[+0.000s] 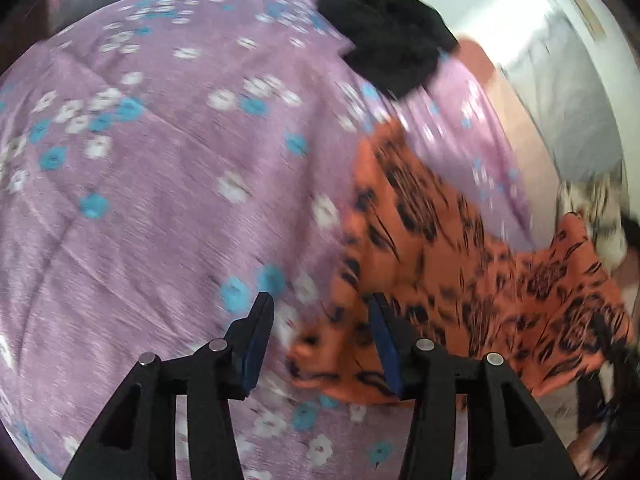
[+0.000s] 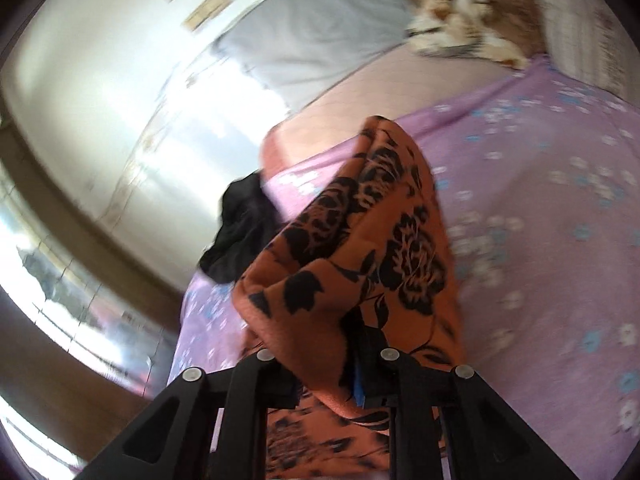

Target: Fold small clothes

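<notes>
An orange garment with a black flower print [image 1: 460, 264] lies partly on the purple flowered bedspread [image 1: 160, 200]. My left gripper [image 1: 320, 316] is open just above the bedspread, its right finger at the garment's left edge. In the right wrist view the same garment [image 2: 360, 248] is bunched up and draped over my right gripper [image 2: 332, 360], which is shut on it and holds it lifted. The fingertips are hidden by the cloth.
A black garment [image 1: 392, 36] lies crumpled at the far edge of the bedspread; it also shows in the right wrist view [image 2: 240, 232]. A grey pillow [image 2: 312, 40] and a patterned cloth [image 2: 460, 12] lie beyond. The bed edge and floor are at left [image 2: 100, 200].
</notes>
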Demonstrator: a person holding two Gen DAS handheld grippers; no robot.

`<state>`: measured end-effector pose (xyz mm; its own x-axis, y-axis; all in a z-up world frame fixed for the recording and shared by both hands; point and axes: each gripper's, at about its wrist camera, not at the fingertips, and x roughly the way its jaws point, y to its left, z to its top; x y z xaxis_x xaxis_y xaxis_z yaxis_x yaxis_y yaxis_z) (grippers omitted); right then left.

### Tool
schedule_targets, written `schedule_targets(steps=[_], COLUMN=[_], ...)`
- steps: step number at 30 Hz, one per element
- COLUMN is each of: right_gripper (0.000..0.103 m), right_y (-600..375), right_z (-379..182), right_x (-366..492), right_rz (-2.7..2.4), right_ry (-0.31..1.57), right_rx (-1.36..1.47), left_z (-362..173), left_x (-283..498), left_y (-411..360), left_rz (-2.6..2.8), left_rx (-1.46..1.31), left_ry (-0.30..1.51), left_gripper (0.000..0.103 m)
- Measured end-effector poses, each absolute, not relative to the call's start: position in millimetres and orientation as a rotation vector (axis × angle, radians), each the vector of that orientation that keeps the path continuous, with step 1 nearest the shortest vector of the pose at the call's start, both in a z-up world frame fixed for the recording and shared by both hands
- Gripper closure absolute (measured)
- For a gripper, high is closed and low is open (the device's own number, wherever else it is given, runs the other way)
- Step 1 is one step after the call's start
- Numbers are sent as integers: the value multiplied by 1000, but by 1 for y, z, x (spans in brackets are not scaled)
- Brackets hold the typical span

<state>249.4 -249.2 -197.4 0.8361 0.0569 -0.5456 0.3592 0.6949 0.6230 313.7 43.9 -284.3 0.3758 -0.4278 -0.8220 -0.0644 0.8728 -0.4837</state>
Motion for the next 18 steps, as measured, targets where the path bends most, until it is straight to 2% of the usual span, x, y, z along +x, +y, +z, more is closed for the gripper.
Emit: schedule_targets(steps=[7, 14, 17, 18], right_gripper=[84, 83, 71, 59], right_y=[-167, -95, -95, -97], right_z=[-204, -257, -275, -279], right_x=[301, 337, 340, 339], right_rz=[-29, 46, 59, 90], right_ry=[658, 846, 905, 912], right_rx=[777, 770, 818, 842], left_z=[-289, -294, -294, -294], left_x=[337, 330, 330, 330], left_y=[106, 138, 141, 140], left_rz=[-78, -34, -33, -34], left_rx=[-602, -645, -655, -658], left_ry=[1179, 1174, 1171, 1168], left_gripper=[53, 53, 53, 53])
